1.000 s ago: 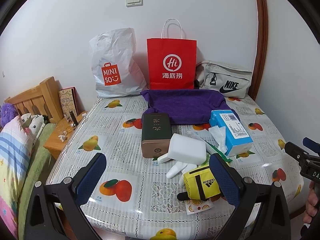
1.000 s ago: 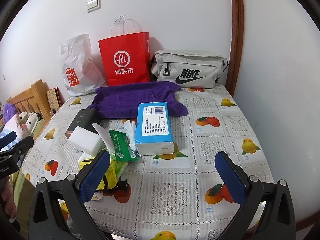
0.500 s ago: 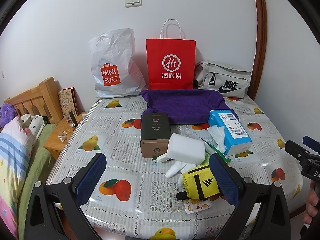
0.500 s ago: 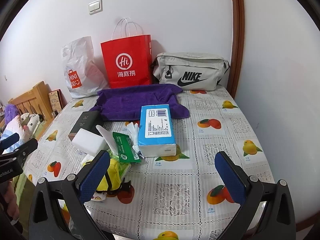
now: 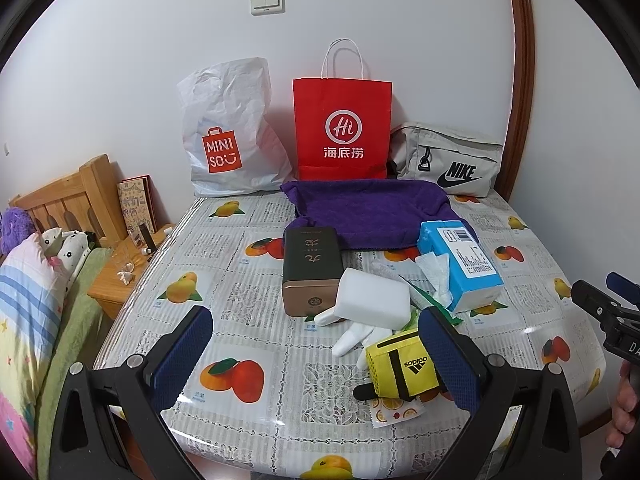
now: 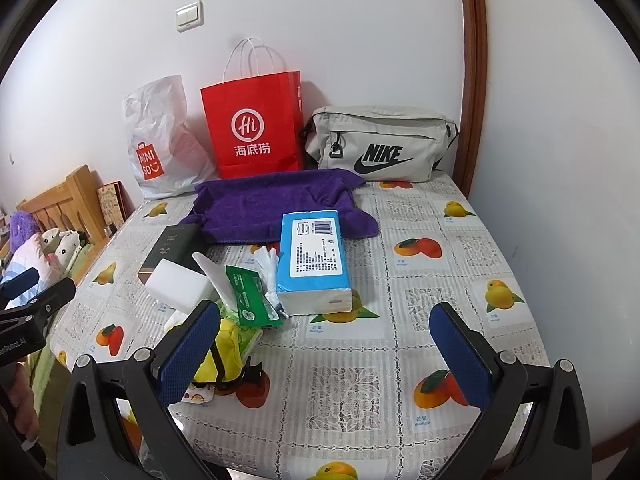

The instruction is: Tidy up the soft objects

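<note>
Both tools eased back slightly, higher vantage; nothing on tabletop (image 6: pixel 460 216) touched. I keep left tool (image 5: pixel 316 356) and right tool (image 6: pixel 324 350) spread, empty, surveying. Purple towel (image 5: pixel 368 212) lies rear-centre before bags; yellow pouch (image 5: pixel 400 364) near front, probably first pick.

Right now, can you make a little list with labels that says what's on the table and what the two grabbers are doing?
surface: table with fruit-print cover
back row: white Miniso bag, red paper bag, grey Nike bag
middle: purple towel, blue tissue pack, dark box
front: white sponge block, yellow Adidas pouch
left gripper: open, empty
right gripper: open, empty
</note>
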Demonstrator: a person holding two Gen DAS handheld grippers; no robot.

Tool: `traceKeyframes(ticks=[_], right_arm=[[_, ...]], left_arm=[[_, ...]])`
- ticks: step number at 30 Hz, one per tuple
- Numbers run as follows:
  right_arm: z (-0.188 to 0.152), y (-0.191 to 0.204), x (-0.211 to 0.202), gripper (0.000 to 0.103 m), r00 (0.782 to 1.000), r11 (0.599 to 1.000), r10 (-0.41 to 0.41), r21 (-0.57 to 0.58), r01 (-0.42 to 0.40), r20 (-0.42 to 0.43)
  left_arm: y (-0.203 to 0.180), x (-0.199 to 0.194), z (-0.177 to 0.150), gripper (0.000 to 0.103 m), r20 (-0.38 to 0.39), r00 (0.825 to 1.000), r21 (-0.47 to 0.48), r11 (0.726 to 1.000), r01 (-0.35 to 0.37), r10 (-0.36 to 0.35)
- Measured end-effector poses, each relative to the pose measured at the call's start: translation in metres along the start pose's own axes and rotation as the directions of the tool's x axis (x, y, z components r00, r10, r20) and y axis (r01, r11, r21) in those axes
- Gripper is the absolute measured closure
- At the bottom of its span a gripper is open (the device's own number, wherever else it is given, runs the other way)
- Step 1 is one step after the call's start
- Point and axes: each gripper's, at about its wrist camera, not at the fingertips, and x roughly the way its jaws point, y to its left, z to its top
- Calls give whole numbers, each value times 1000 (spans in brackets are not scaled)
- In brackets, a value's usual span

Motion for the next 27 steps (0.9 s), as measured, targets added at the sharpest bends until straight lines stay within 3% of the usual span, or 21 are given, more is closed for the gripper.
traceKeyframes(ticks=[19, 27], right_arm=[[-3, 6, 3, 0, 1000, 1000, 14, -5, -14, 0], [-16, 9, 21, 0, 998, 999, 49, -2, -50, -34]], left_arm=[[-1, -2, 3, 0, -3, 1000, 7, 1000, 7, -7], [3, 20, -1, 0, -48, 999, 13, 1000, 0, 1]])
